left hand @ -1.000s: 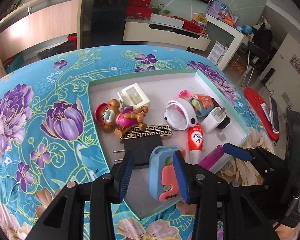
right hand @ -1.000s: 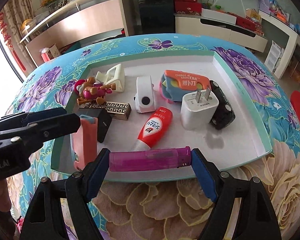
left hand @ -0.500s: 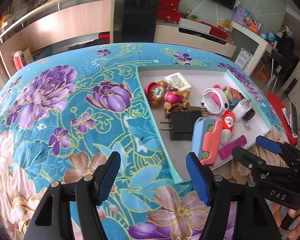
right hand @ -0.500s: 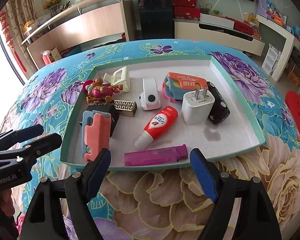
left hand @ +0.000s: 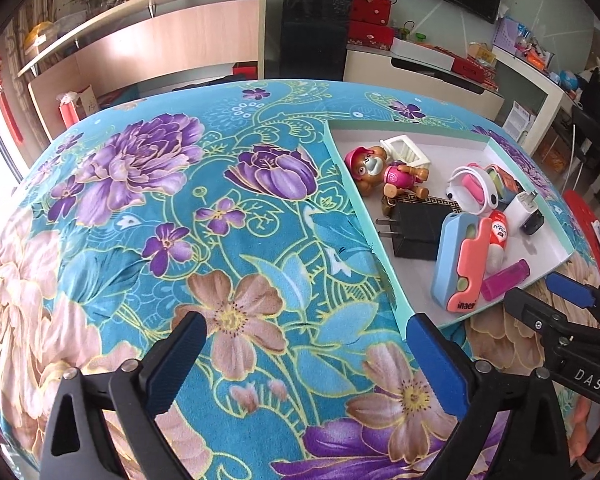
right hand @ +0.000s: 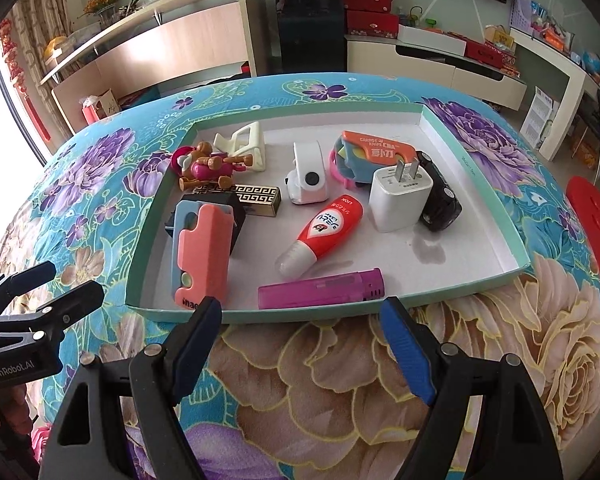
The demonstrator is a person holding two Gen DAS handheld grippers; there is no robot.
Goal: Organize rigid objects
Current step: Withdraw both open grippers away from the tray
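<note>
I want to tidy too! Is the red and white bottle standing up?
No, lying down. The red and white bottle rests on its side in the tray.

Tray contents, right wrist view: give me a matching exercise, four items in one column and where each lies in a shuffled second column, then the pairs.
Items:
1. purple lighter
2. white charger
3. toy dog figure
4. red-and-white tube

Places in the tray:
A. far left corner, beside the cream plastic piece
B. middle of the tray, cap end toward the camera
C. along the near rim, just ahead of the open right claw
D. right of centre, prongs up, against a black object

Pairs: 1-C, 2-D, 3-A, 4-B
</note>
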